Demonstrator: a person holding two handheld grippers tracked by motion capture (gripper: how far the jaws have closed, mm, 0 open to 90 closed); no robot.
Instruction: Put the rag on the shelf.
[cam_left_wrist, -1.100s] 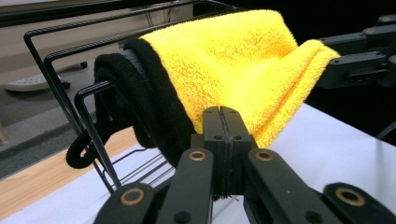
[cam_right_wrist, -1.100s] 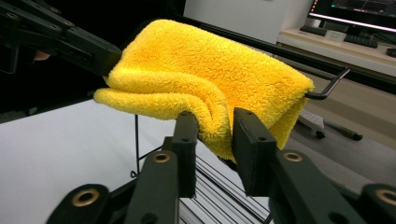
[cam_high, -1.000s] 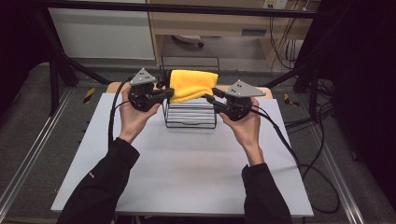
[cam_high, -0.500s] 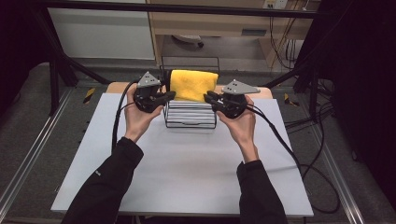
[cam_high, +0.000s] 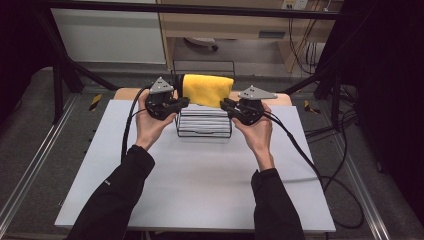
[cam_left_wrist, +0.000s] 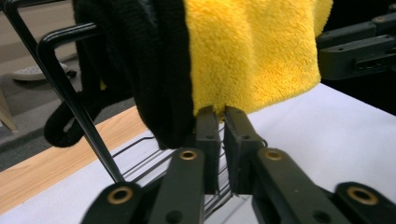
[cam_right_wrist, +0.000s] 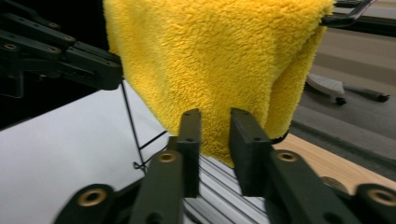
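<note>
The yellow towel (cam_high: 207, 90) hangs draped over the top bar of a black wire rack (cam_high: 204, 120) that stands at the far middle of the white desk (cam_high: 200, 185). In the left gripper view a black cloth (cam_left_wrist: 154, 70) hangs on the same bar, just beside the towel (cam_left_wrist: 252, 56) and touching it.

The left claw (cam_high: 181, 103) is at the towel's left lower edge; in its own view the jaws stand nearly pressed together with only a thin slit between them, right under the yellow hem, and whether any fabric is pinched there I cannot tell. The right claw (cam_high: 226, 105) is at the towel's right lower edge; its own view shows the jaws spread a little, the pile of the towel (cam_right_wrist: 219, 60) hanging just behind and between them, not yet clamped.

My reading of the step: both hands are taking hold of the towel's lower corners (one on each side) so as to lift it off the rack. The next move likely calls for the right claw to shut on the hem, then both to rise together and forward evenly, so the towel clears the bar without dragging the black cloth along or tipping the light rack.
</note>
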